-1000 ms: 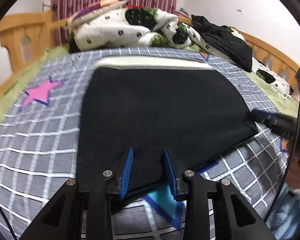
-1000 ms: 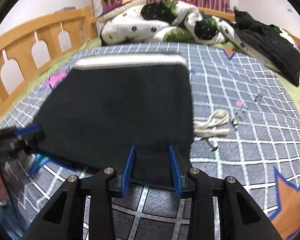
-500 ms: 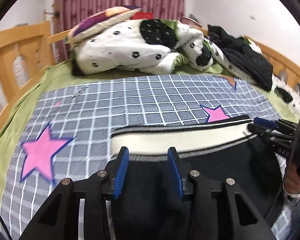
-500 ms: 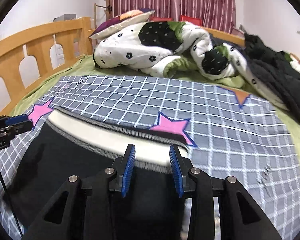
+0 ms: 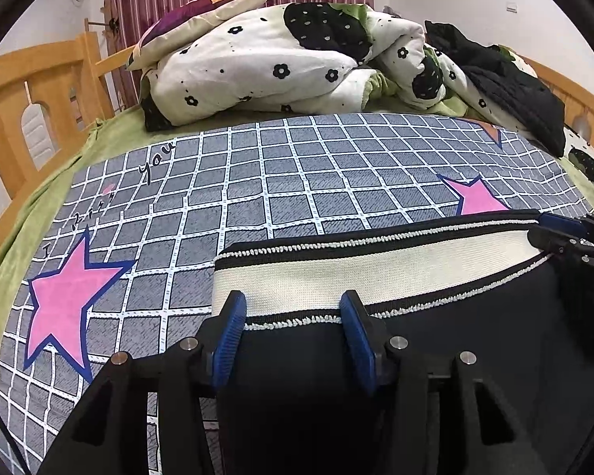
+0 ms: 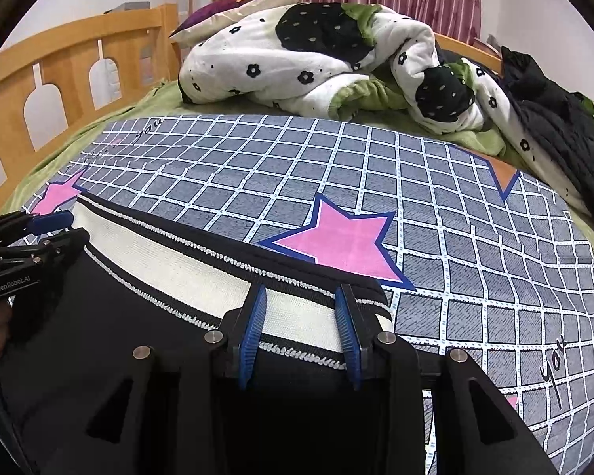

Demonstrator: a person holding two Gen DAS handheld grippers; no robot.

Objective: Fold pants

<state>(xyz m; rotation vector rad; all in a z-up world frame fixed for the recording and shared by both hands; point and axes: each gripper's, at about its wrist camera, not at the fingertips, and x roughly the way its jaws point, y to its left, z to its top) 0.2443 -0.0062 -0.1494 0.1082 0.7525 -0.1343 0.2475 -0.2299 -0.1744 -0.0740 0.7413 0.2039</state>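
Left wrist view showed the black pants (image 5: 435, 340) spread on the checked bedsheet (image 5: 297, 182), white waistband (image 5: 376, 273) lying between the left gripper (image 5: 293, 308) opening fingers; the right gripper (image 6: 301, 308) pinched its other end.

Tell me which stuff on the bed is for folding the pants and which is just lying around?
For the job:
black pants with the cream waistband
left gripper, jaws opening over the waistband
right gripper

Just lying around:
flowery quilt
pillow
black jacket
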